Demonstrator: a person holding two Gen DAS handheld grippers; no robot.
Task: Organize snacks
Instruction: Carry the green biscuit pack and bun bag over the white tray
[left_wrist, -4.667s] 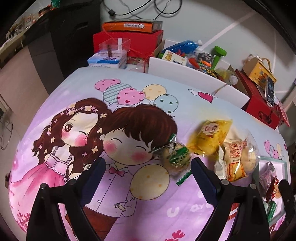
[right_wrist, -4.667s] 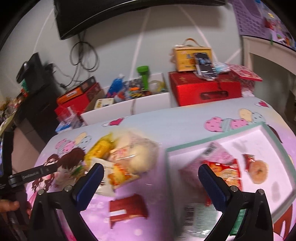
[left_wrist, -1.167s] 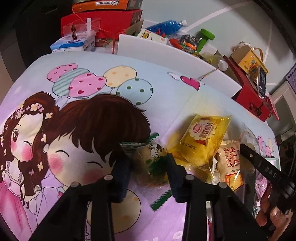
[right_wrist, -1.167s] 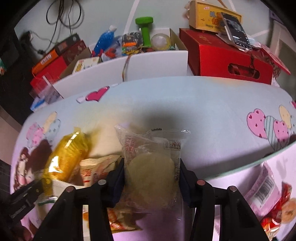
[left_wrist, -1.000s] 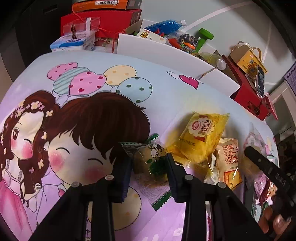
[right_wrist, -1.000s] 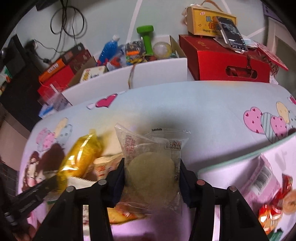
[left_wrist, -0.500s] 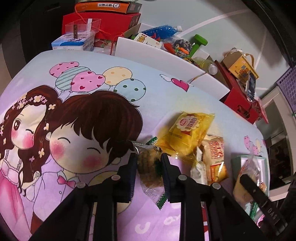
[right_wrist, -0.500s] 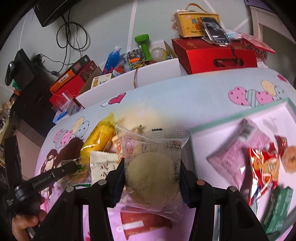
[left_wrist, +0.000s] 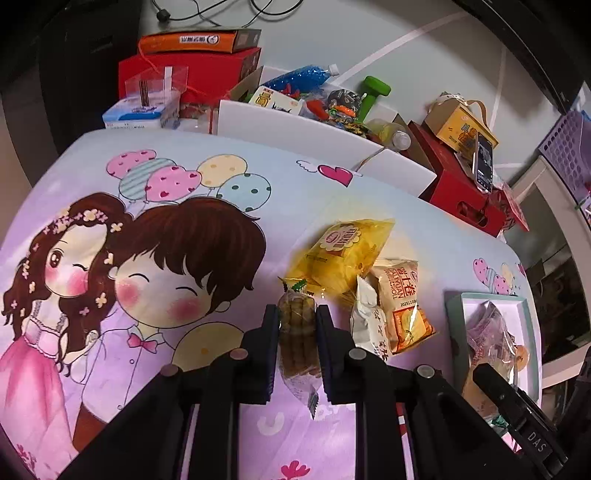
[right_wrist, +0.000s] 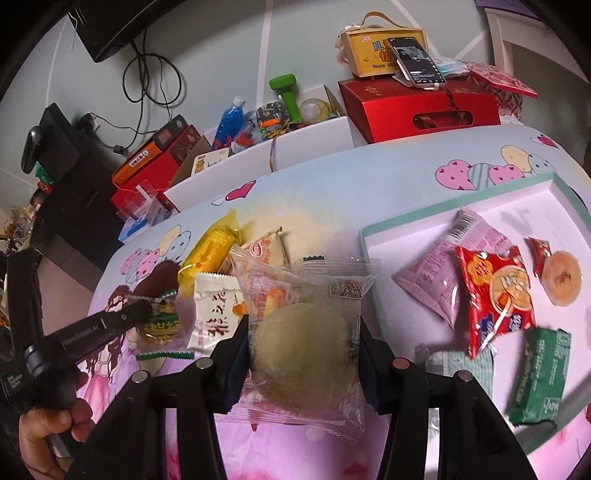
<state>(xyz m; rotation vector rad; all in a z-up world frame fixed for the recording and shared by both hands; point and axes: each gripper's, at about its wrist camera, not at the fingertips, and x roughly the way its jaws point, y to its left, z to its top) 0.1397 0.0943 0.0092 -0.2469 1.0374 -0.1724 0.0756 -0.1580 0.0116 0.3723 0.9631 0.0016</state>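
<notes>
My left gripper (left_wrist: 297, 321) is shut on a small clear packet of brown biscuits with green trim (left_wrist: 298, 332), lifted a little off the cartoon cloth. My right gripper (right_wrist: 303, 328) is shut on a clear-wrapped round pale cake (right_wrist: 303, 332), held above the table between the snack pile and the tray. A yellow packet (left_wrist: 341, 251), an orange-and-white packet (left_wrist: 400, 302) and a white packet (left_wrist: 367, 325) lie in a pile on the cloth. The teal-rimmed tray (right_wrist: 436, 212) holds a pink packet (right_wrist: 448, 273), a red packet (right_wrist: 496, 291), a round jelly (right_wrist: 561, 277) and green packets (right_wrist: 541, 380).
A cartoon-printed cloth (left_wrist: 110, 177) covers the table. Behind its far edge stand a white box of odds and ends (left_wrist: 295, 122), red boxes (right_wrist: 417, 107), a yellow carton with a phone (right_wrist: 384, 48) and a green dumbbell (right_wrist: 284, 88). A hand (right_wrist: 48, 432) holds the left gripper.
My left jaws have closed tight on the biscuit packet and lifted it off the cloth. My right gripper has carried the round cake to the right, toward the tray.
</notes>
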